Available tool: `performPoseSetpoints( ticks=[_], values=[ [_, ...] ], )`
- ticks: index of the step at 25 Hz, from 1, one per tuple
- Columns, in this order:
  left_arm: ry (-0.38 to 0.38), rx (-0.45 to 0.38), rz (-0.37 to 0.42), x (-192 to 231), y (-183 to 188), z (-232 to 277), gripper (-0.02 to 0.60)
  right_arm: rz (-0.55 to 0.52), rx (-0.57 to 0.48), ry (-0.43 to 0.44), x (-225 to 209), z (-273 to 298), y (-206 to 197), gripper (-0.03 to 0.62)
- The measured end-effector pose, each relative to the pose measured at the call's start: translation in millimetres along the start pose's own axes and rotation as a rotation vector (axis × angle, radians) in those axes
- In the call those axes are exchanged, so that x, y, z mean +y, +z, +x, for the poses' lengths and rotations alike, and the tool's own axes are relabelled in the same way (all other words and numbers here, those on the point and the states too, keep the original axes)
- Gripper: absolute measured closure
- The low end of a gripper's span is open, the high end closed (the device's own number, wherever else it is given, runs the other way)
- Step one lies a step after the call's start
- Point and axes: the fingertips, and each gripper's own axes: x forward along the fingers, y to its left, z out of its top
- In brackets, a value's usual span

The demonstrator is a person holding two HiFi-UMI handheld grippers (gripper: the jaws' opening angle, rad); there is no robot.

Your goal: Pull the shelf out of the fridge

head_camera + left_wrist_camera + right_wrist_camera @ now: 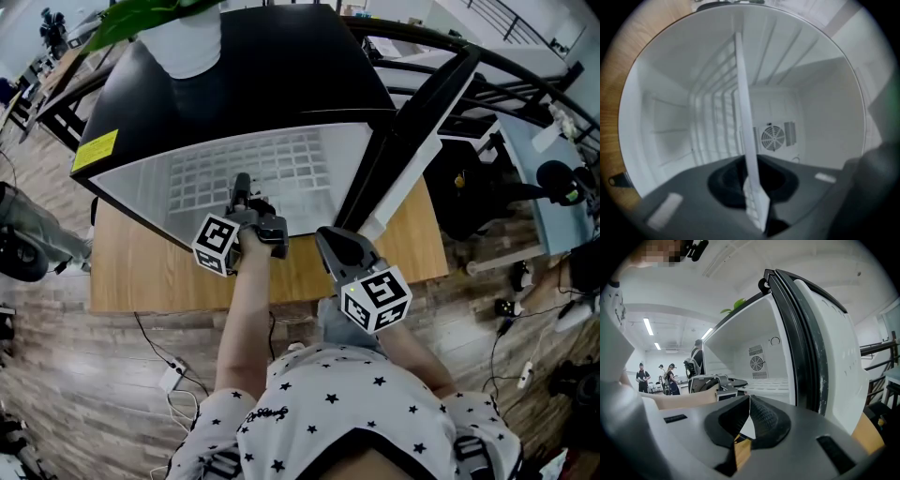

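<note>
White grid-patterned shelf (746, 122) is lying inside the small black fridge (272, 66) on the wooden table (141, 272); the left gripper (242, 186) is reaching in level and pinching the shelf's front edge; the right gripper (330, 242) is hovering beside the open door (412, 131), jaws pressed together on nothing; the grasping step looks done; the next move probably calls for a straight, level pull toward the person, avoiding tilting the shelf in its rails.

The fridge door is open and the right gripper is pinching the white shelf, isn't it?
Not quite. The fridge door is open, but the left gripper is the one pinching the white shelf. The left gripper view shows the shelf's edge clamped between its jaws. The right gripper is shut on nothing.
</note>
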Motion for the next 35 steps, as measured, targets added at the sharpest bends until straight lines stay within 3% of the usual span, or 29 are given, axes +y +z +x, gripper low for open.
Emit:
performPoseSetpoints(
  ticks=[18, 35],
  values=[
    [0.005, -0.004, -0.077, 2.6, -1.2, -4.9, 0.548, -0.001, 0.004, -0.012, 8.2, -13.5, -4.8, 0.572],
    [0.015, 0.006, -0.097, 4.2, -4.2, -19.8, 0.549, 0.006, -0.010, -0.023, 22.1, -26.1, -4.9, 0.572]
  ],
)
